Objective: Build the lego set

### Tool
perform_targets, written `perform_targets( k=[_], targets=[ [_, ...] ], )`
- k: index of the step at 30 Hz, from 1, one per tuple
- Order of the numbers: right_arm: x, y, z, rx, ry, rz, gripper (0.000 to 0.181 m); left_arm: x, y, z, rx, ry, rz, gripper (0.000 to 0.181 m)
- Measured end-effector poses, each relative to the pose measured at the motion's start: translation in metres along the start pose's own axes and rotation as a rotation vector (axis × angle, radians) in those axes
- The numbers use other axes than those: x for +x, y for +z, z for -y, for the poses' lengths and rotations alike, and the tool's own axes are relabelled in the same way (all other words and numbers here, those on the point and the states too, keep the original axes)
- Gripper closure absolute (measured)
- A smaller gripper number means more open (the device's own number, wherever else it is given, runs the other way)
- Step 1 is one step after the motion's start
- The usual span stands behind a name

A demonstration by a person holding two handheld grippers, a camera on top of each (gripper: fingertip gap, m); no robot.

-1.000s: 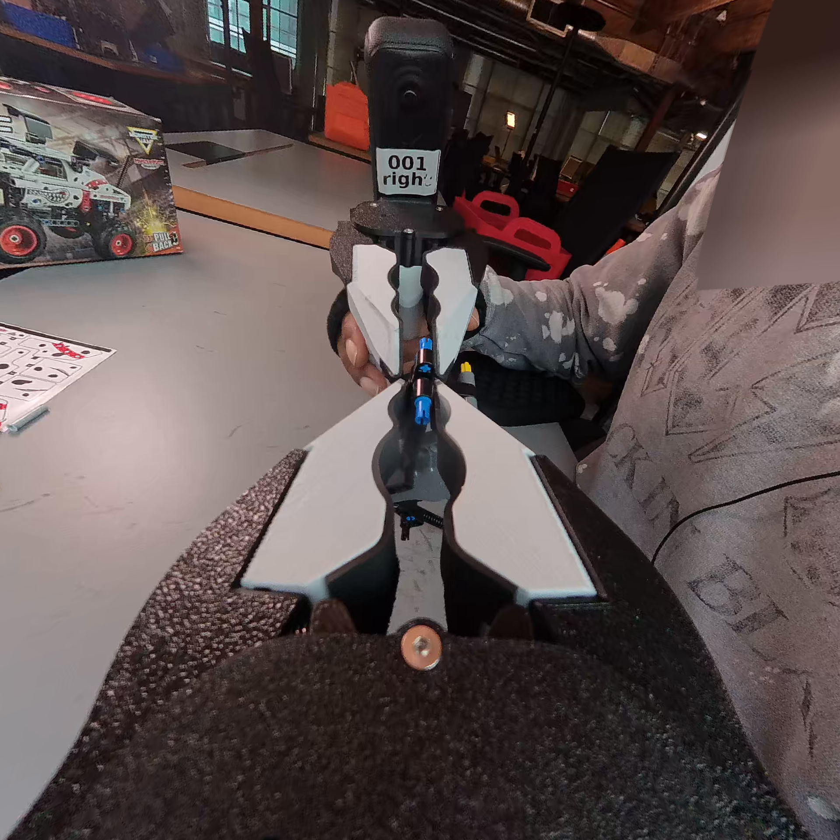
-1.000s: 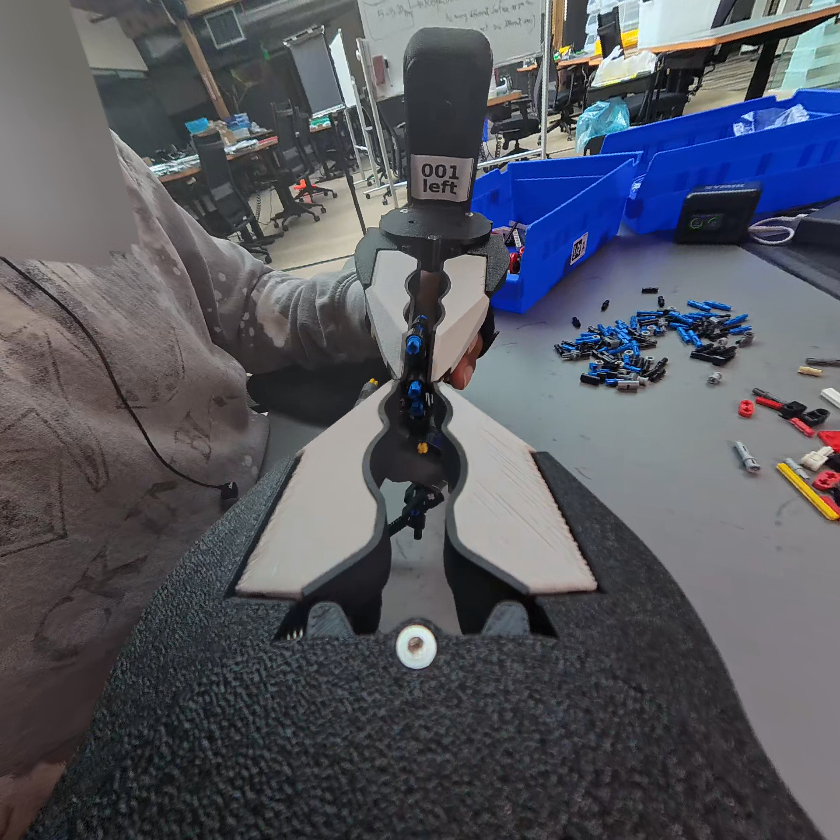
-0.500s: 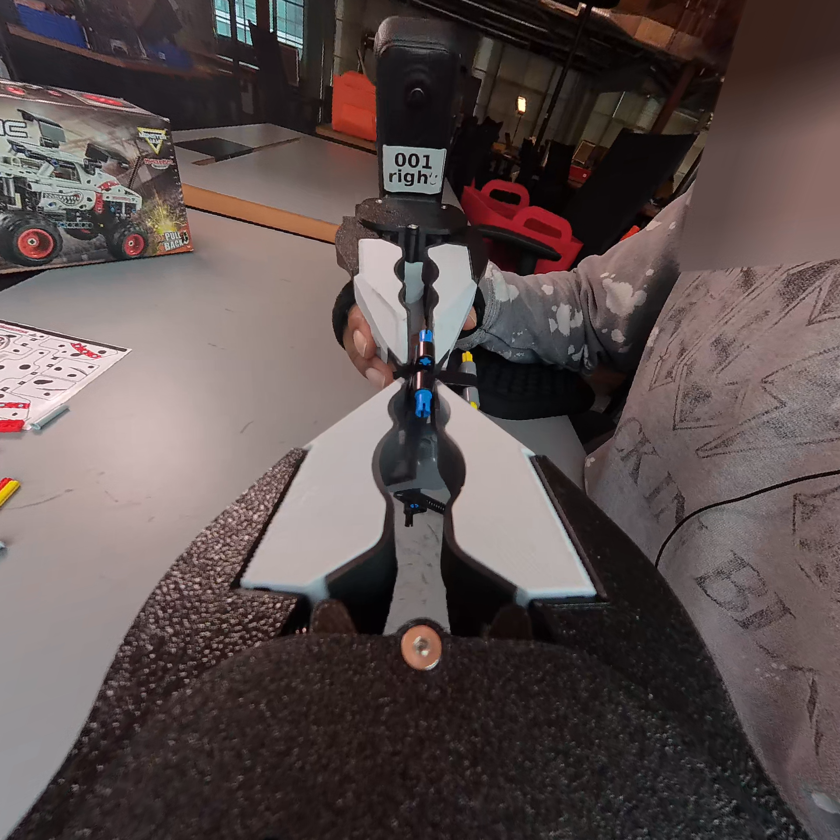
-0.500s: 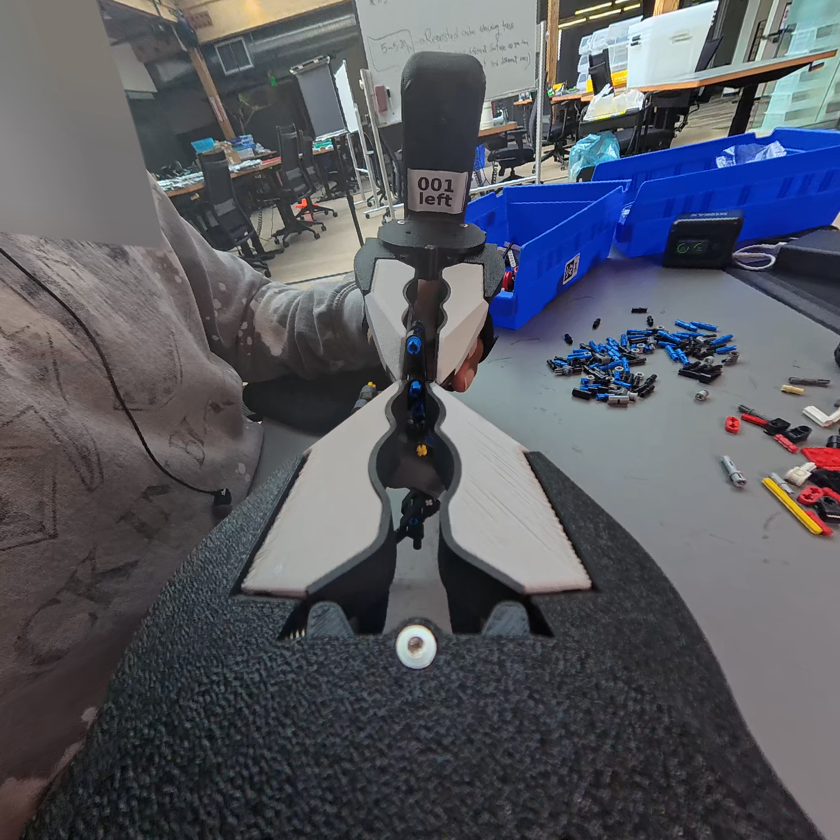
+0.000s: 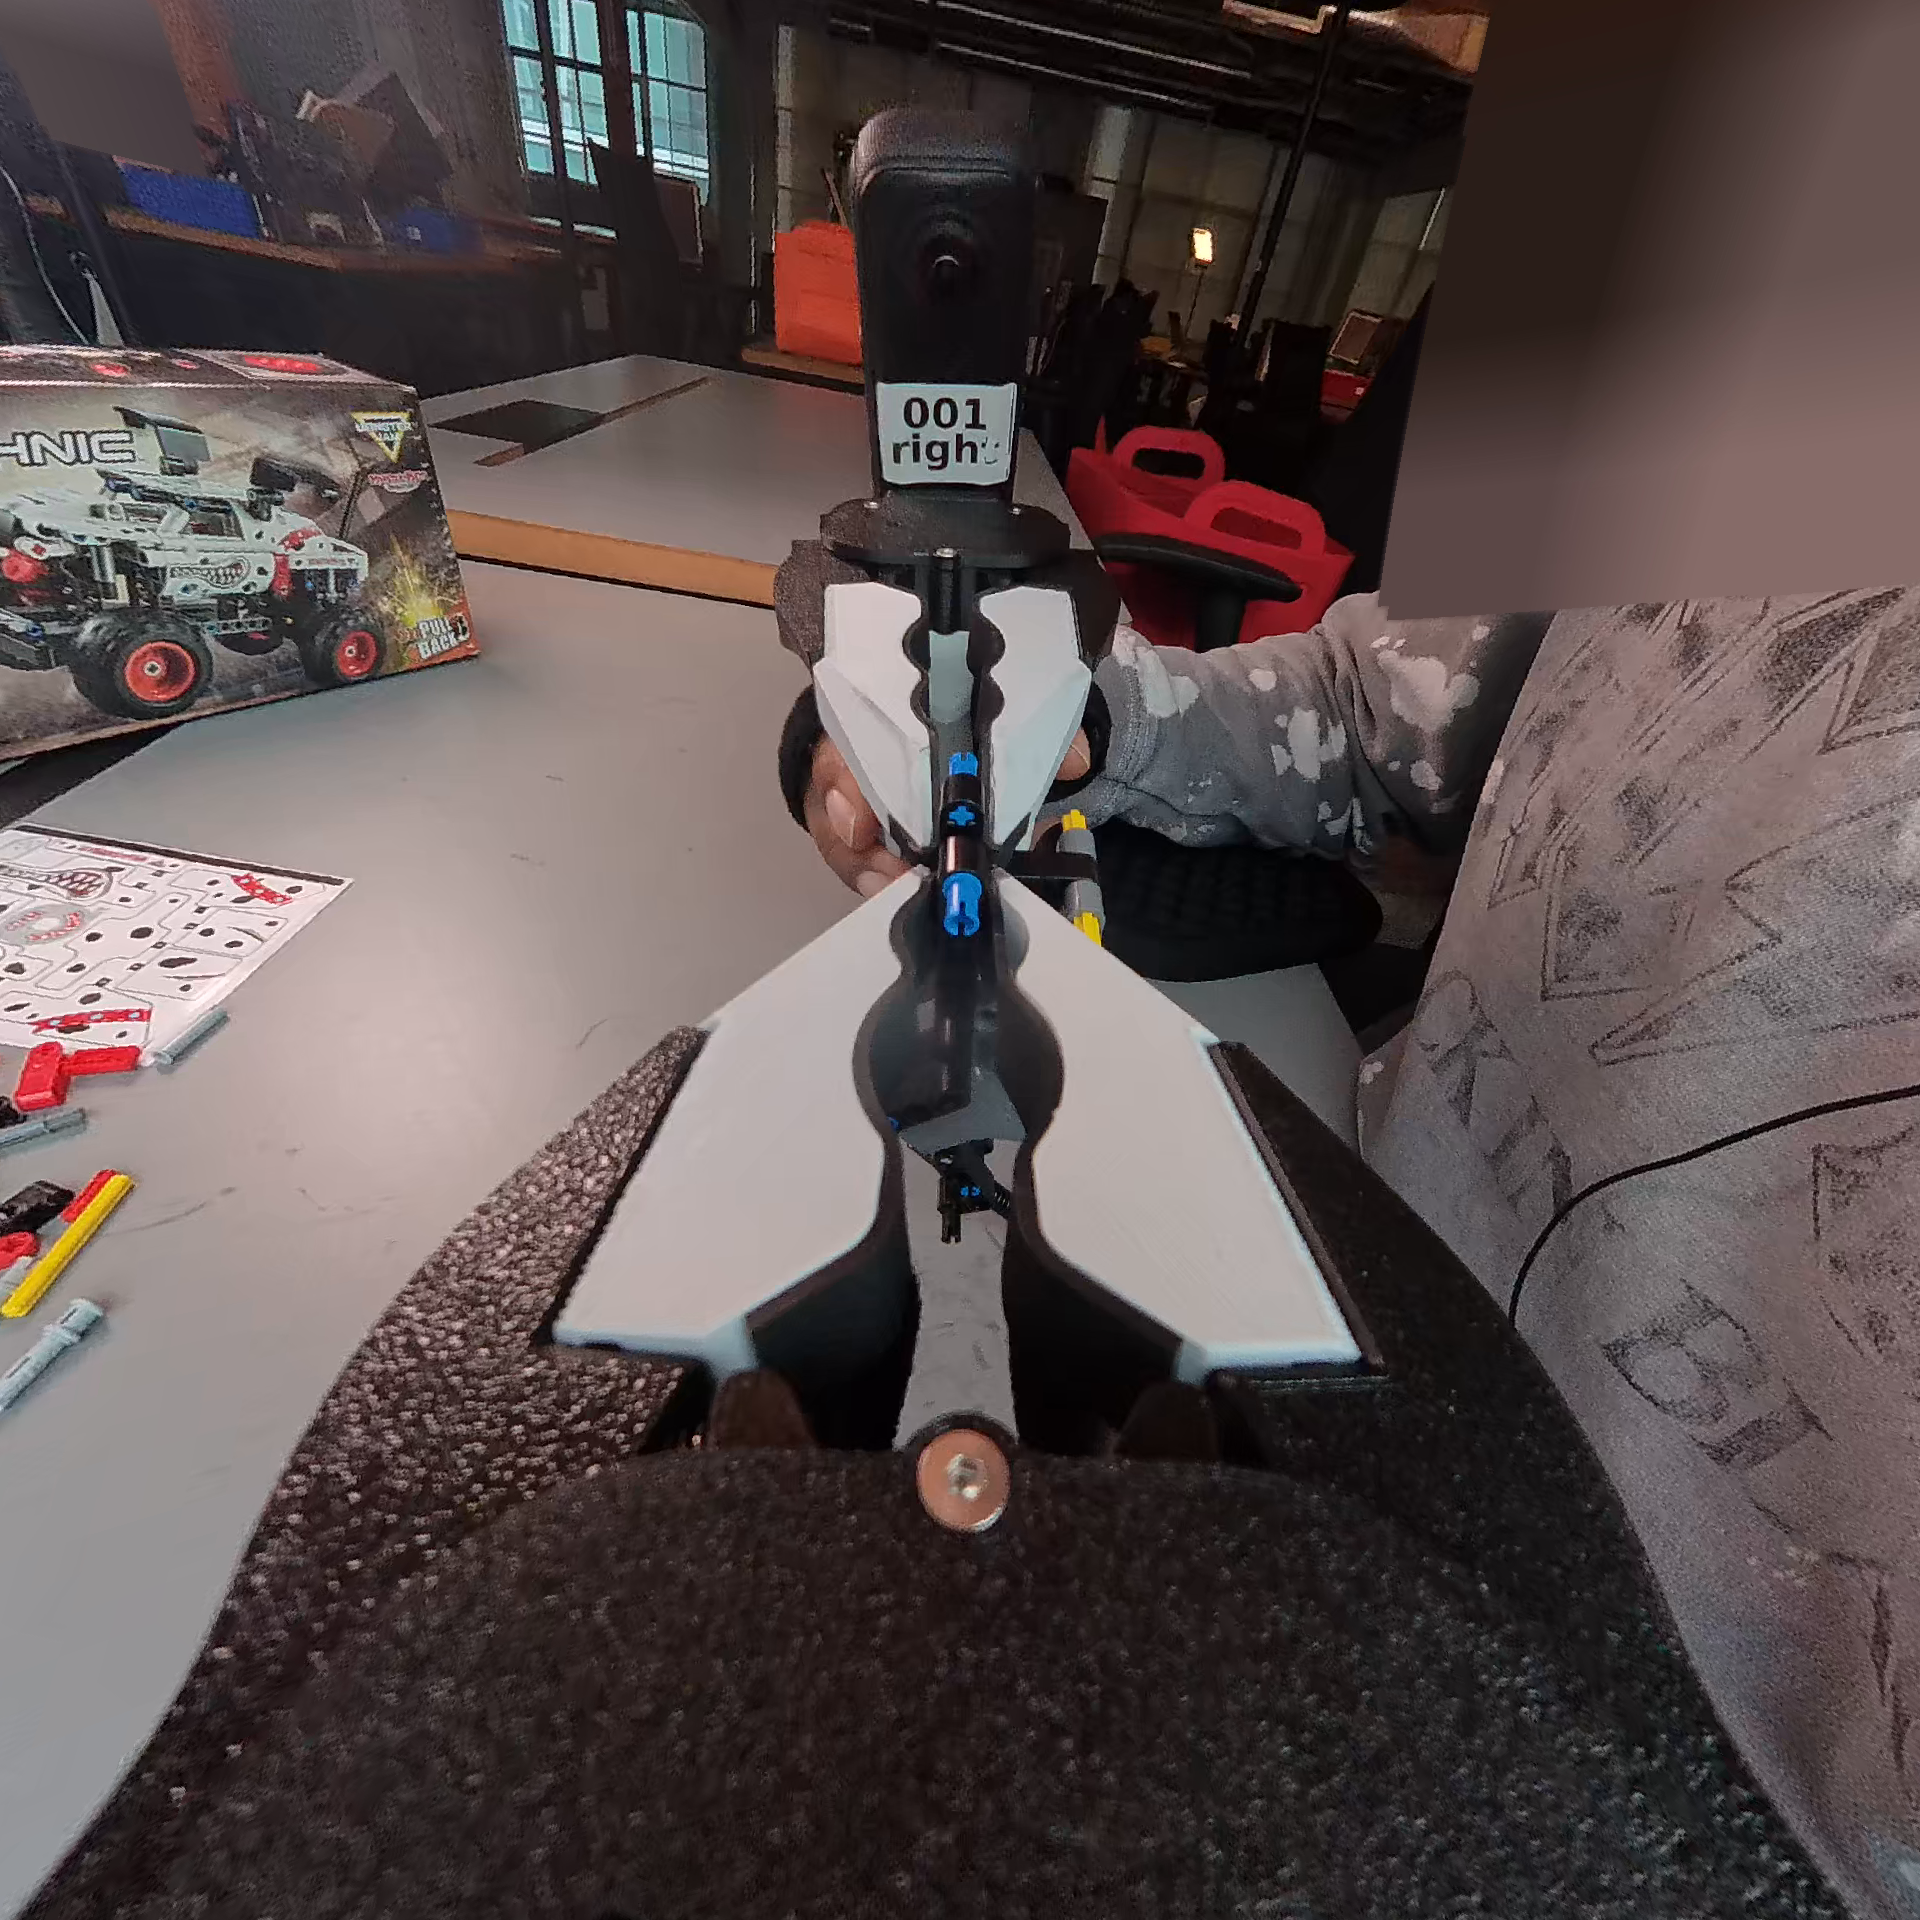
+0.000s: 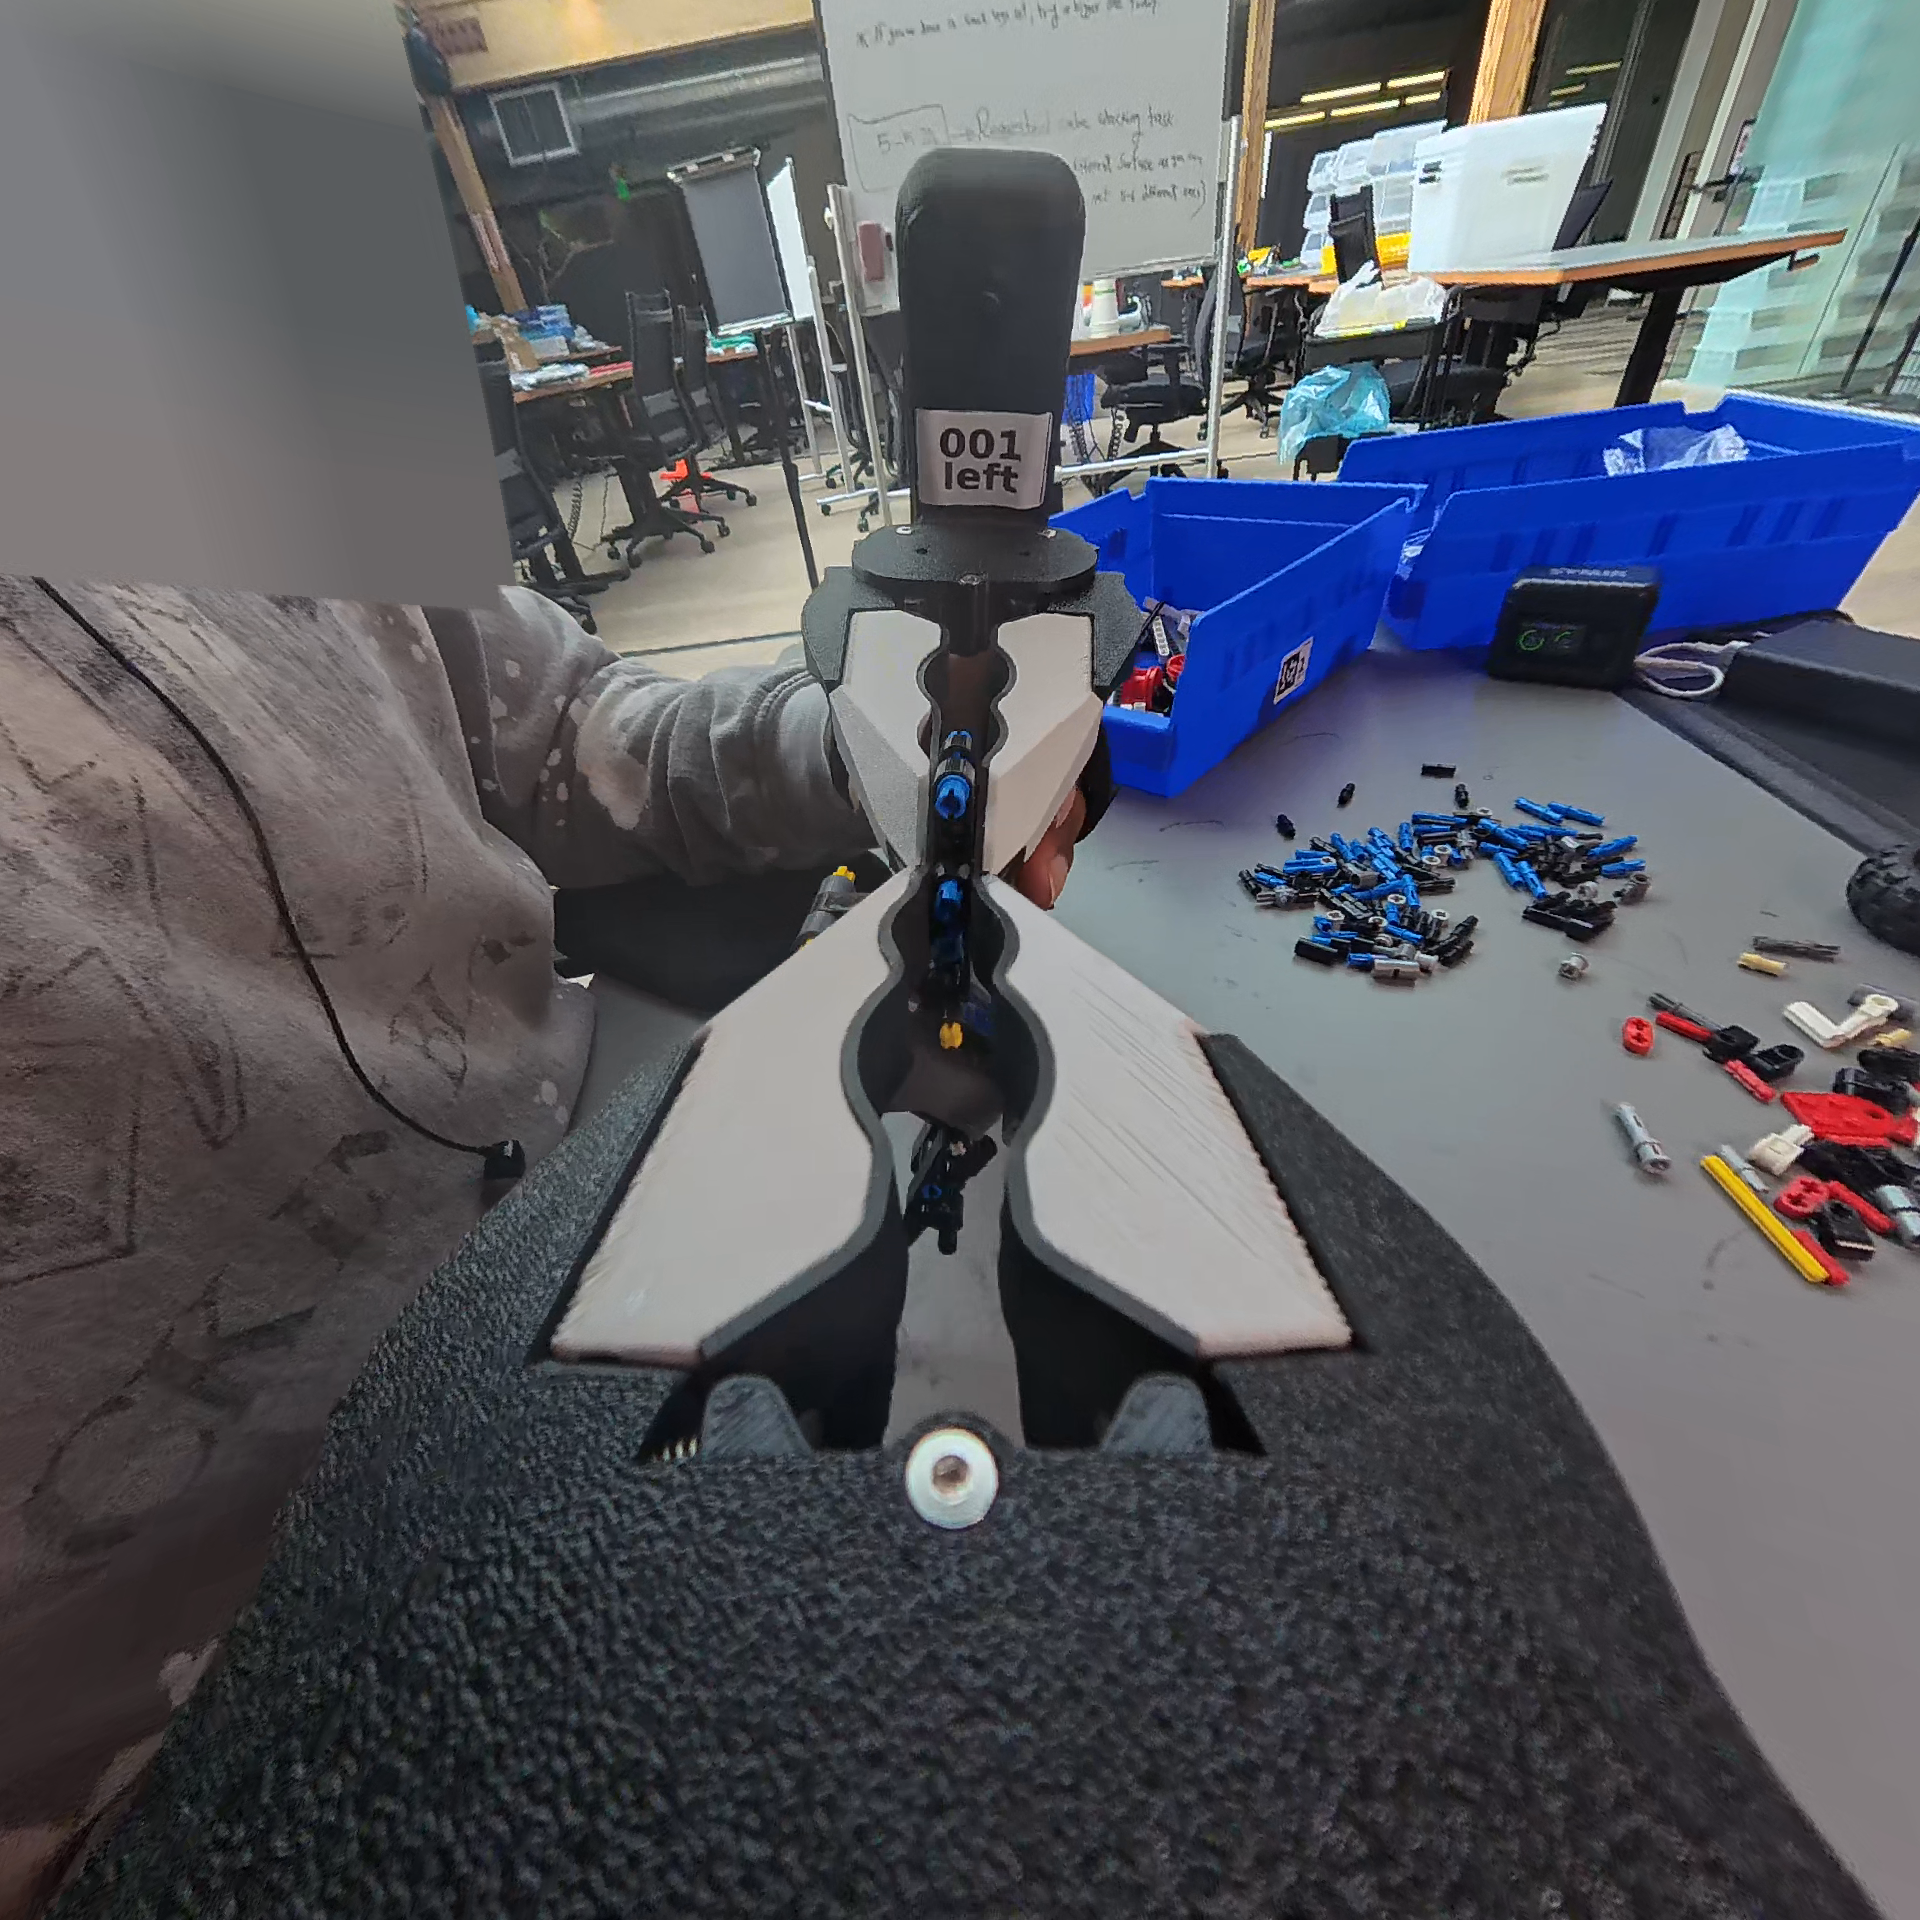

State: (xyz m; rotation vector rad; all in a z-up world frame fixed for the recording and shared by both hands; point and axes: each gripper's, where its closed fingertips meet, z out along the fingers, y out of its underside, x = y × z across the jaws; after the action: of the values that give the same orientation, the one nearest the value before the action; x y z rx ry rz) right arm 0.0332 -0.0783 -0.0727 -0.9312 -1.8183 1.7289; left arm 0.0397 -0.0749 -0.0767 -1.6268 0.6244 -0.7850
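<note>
The two grippers face each other tip to tip, up in the air over the near edge of the gray table. Between them is a thin lego piece, black with blue pins, standing on edge.

The left gripper has its two white fingers squeezed close together on the lego piece. Only a thin gap is left, and the piece fills it. The right gripper does the same from the other side. Its fingers are pressed in on the same piece, so both grippers hold it at once. A small yellow and gray part of the piece sticks out to the side where the tips meet.

A hand in a gray spotted sleeve holds the far gripper in the left wrist view.

On the table, a lego box with a truck picture stands at the back. A sheet of stickers lies flat in front of it. In the right wrist view, a pile of small blue and black pins lies near two blue bins. Some red, yellow and white pieces lie spread out beside the pile. A black tire sits at the edge of the picture.
</note>
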Motion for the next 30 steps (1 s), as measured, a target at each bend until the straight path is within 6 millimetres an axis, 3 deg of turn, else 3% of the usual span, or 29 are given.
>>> perform_targets(
  k=[10, 12, 13, 15, 16, 19, 26, 30],
  targets=[
    [0.001, -0.009, -0.019, -0.036, 0.036, 0.055, 0.176, -0.004, 0.004, -0.016, -0.088, 0.013, 0.008, 0.175],
    [0.02, -0.041, -0.002, 0.068, 0.073, -0.008, 0.177, -0.025, -0.024, -0.005, -0.014, -0.016, 0.09, 0.181],
    [0.025, -0.047, -0.002, 0.059, 0.043, -0.048, 0.176, -0.027, -0.027, 0.0, 0.005, -0.019, 0.089, 0.179],
    [0.014, -0.022, -0.013, -0.014, -0.02, -0.01, 0.175, -0.02, -0.005, -0.009, -0.082, 0.033, 0.046, 0.175],
    [0.016, -0.02, -0.015, -0.018, -0.01, -0.003, 0.175, -0.019, 0.001, -0.009, -0.089, 0.034, 0.034, 0.175],
    [0.022, -0.032, 0.0, 0.042, 0.008, -0.011, 0.175, -0.026, -0.007, -0.001, -0.046, 0.016, 0.044, 0.176],
    [0.022, -0.03, -0.001, 0.059, 0.018, -0.011, 0.174, -0.025, -0.009, -0.006, -0.042, -0.009, 0.037, 0.175],
    [0.023, -0.029, -0.005, 0.053, 0.008, -0.027, 0.175, -0.035, -0.011, -0.009, -0.075, 0.045, 0.134, 0.175]
  ],
)
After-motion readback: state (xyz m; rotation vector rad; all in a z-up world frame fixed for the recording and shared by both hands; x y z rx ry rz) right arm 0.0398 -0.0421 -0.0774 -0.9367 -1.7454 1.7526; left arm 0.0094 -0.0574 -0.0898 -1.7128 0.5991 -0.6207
